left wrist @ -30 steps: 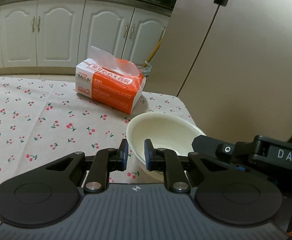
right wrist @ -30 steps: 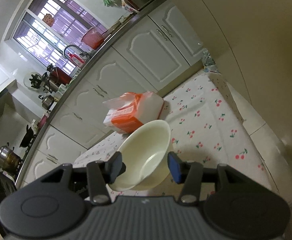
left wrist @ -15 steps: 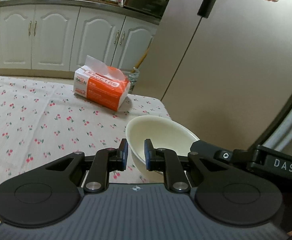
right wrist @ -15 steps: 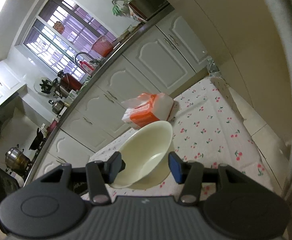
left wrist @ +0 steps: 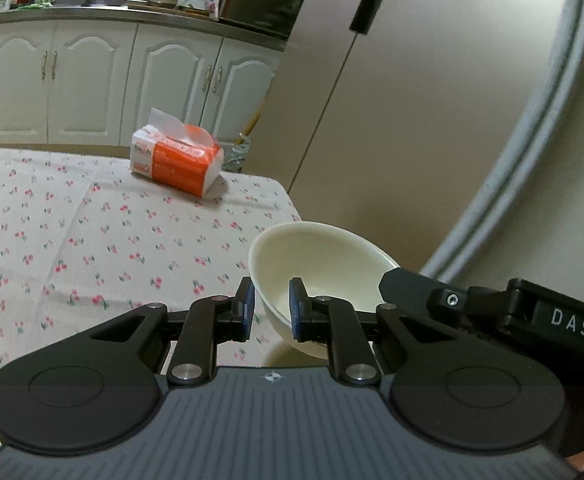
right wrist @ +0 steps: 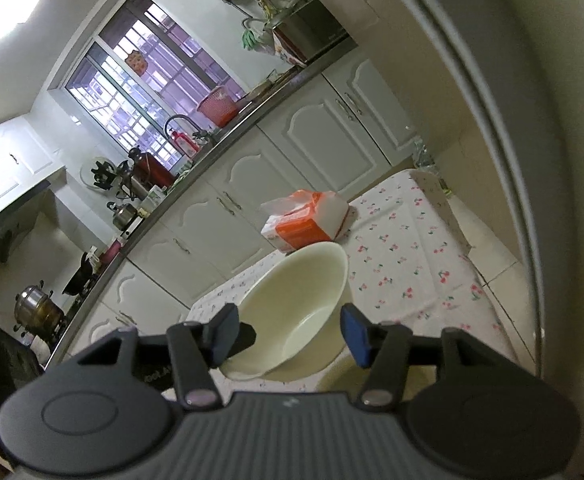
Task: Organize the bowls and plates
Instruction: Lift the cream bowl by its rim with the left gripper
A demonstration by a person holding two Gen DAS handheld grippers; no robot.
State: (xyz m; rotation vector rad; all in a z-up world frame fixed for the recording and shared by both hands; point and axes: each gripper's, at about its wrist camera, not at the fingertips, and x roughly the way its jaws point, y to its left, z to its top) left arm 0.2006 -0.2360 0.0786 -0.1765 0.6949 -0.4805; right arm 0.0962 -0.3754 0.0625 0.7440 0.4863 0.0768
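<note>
Bowl (left wrist: 316,272) rim pinched by left gripper (left wrist: 270,308); right gripper (right wrist: 288,332) opening, apparently clear, bowl just ahead.

Our left gripper (left wrist: 271,304) points somewhat downward, its jaws pinched close on the near rim of the bowl (left wrist: 324,256), one blue pad outside the wall and one inside. Our right gripper (right wrist: 290,334) sits just beside it on the right, rolled sideways and tilted down less steeply; its jaws are opening, the pads standing clear on either side of the bowl without pressing it.
</note>
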